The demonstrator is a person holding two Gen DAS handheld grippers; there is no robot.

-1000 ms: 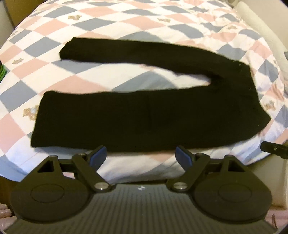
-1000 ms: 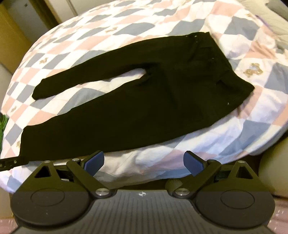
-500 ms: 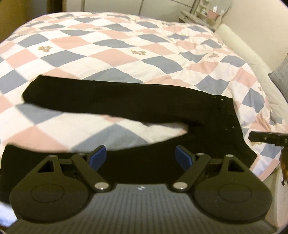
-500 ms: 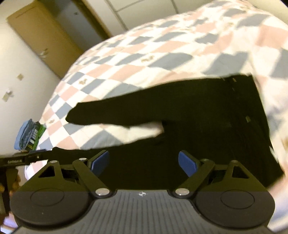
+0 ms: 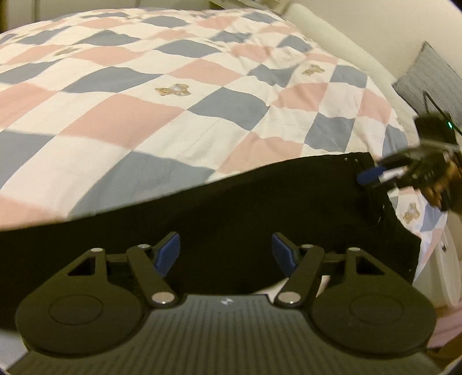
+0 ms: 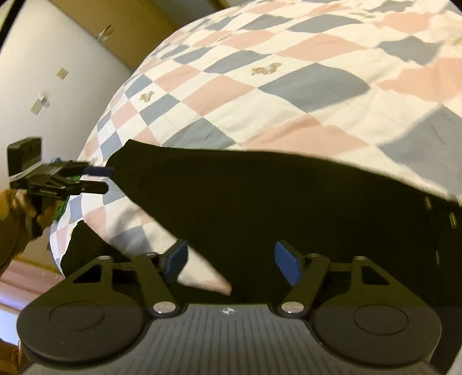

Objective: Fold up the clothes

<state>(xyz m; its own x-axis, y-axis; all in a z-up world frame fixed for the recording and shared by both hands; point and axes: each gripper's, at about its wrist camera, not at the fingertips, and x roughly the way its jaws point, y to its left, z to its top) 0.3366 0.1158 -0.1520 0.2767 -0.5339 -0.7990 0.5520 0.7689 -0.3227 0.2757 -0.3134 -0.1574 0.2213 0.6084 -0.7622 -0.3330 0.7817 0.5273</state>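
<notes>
Black trousers (image 5: 260,213) lie flat on a checked quilt, legs spread apart; they also show in the right wrist view (image 6: 274,202). My left gripper (image 5: 226,253) is open, low over the far trouser leg; in the right wrist view it (image 6: 98,178) sits at that leg's cuff end. My right gripper (image 6: 231,264) is open, low over the crotch and waist area; in the left wrist view it (image 5: 375,177) sits at the waistband's far corner. Neither holds cloth.
The pink, grey and white checked quilt (image 5: 173,95) covers the whole bed. A grey pillow (image 5: 427,78) lies at the head end. A wall and a wooden cupboard (image 6: 138,20) stand beyond the bed's foot.
Both grippers have dropped down and forward, close over the trousers. The left has gone to the far leg's cuff, the right to the waistband. Both stay open.
</notes>
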